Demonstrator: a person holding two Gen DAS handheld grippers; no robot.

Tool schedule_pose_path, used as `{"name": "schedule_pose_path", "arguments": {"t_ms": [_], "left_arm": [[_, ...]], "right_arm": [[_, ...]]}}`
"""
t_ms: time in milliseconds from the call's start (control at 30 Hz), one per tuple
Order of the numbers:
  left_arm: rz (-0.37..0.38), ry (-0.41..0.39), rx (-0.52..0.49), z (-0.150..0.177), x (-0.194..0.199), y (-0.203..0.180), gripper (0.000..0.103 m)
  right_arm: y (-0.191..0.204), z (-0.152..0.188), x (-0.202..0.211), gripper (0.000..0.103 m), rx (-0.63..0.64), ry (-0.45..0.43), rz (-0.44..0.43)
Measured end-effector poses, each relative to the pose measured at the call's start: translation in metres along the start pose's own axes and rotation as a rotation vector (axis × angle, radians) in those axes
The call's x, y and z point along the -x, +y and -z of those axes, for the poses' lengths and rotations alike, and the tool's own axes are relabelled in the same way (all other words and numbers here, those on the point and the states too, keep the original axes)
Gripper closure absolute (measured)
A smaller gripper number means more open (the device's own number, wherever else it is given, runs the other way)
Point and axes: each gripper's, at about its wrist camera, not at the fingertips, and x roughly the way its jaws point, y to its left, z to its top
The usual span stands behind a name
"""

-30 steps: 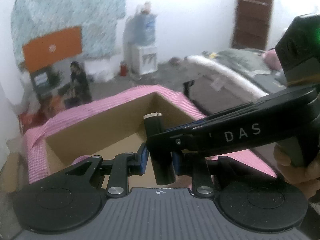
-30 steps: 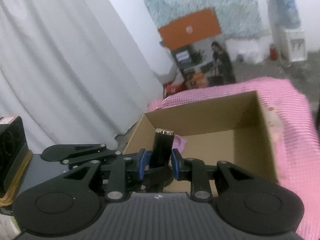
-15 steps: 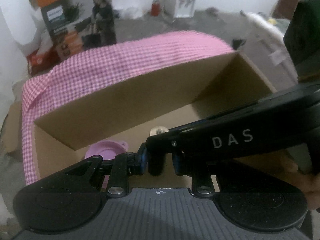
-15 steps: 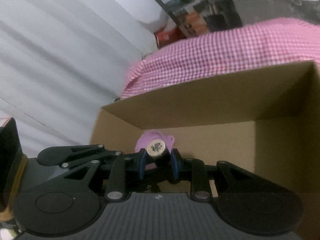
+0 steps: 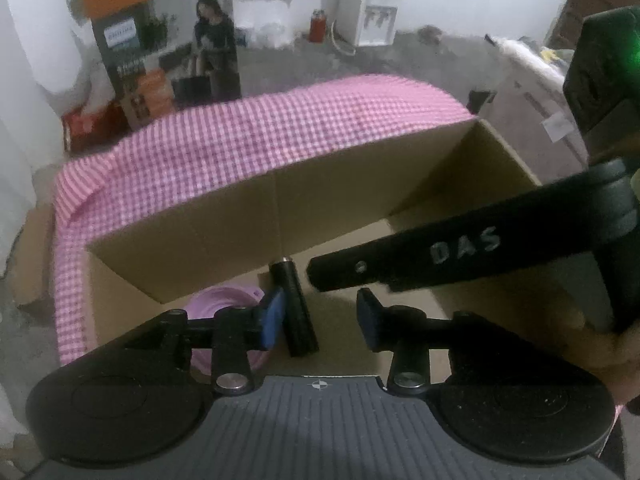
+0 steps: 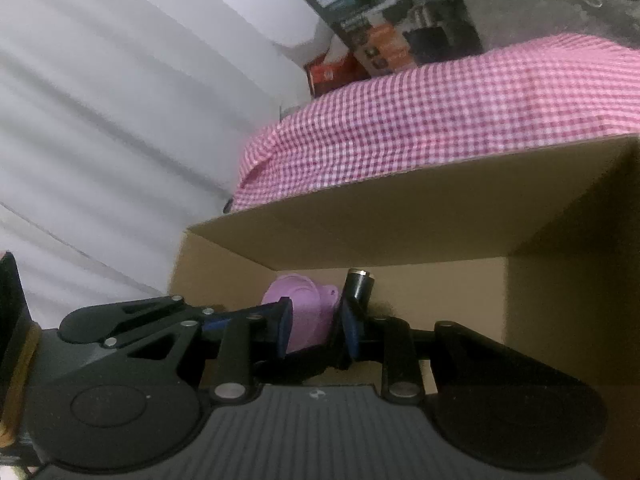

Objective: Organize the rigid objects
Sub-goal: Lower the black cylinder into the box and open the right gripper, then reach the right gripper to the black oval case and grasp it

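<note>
Left wrist view: inside the open brown cardboard box [image 5: 240, 220], the left gripper [image 5: 322, 320] is letting go of a slim black cylinder with a metal end cap [image 5: 298, 316]. A second ago its fingers pinched that cylinder above the box. Now the jaws are opening, and the cylinder stands between them at a tilt, touching only the blue pad on the picture's left and clear of the other. Its lower end appears to sit on the box floor, just beside a round pink plastic lid [image 5: 224, 300] already lying in the box. The right gripper [image 6: 316, 328] reaches into the box from the picture's right. Its fingers are held slightly apart with nothing between them, and in the right wrist view the pink lid shows through the gap while the cylinder's capped end rises just beyond one pad. A pink-and-white checked cloth [image 5: 260, 140] covers the surface behind the box's far wall.

The release suggests this item is delivered. What likely remains is to widen the jaws fully and lift both grippers clear of the box without knocking the cylinder over, before another loose object is fetched.
</note>
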Motion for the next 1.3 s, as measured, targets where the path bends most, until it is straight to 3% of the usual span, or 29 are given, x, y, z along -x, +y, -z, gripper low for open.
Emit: {"name": "schedule_pose_path", "arguments": {"t_ms": [233, 433, 500, 567, 700, 933, 1100, 1300], "left_arm": [[0.028, -0.118, -0.061, 0.019, 0.054, -0.021, 0.042], [0.091, -0.191, -0.155, 0.051, 0.09, -0.05, 0.034], [0.114, -0.211, -0.19, 0.064, 0.097, -0.062, 0.033], [0.137, -0.228, -0.216, 0.075, 0.104, -0.075, 0.033], [0.211, -0.252, -0.288, 0.099, 0.11, -0.104, 0.033], [0.283, -0.217, -0.396, 0.132, 0.074, -0.163, 0.034], [0.21, -0.174, -0.446, 0.142, 0.033, -0.195, 0.04], [0.163, -0.135, -0.437, 0.138, 0.008, -0.206, 0.048]], "right_arm": [[0.018, 0.031, 0.081, 0.073, 0.019, -0.137, -0.04], [0.03, 0.093, 0.17, 0.071, 0.053, -0.275, -0.064], [0.027, 0.117, 0.189, 0.066, 0.045, -0.31, -0.046], [0.02, 0.141, 0.206, 0.051, 0.033, -0.34, -0.026], [-0.004, 0.193, 0.232, 0.051, -0.04, -0.403, 0.012], [-0.063, 0.251, 0.229, 0.05, -0.204, -0.406, 0.054], [-0.096, 0.257, 0.205, 0.05, -0.277, -0.357, 0.071], [-0.119, 0.251, 0.185, 0.052, -0.289, -0.324, 0.082]]}}
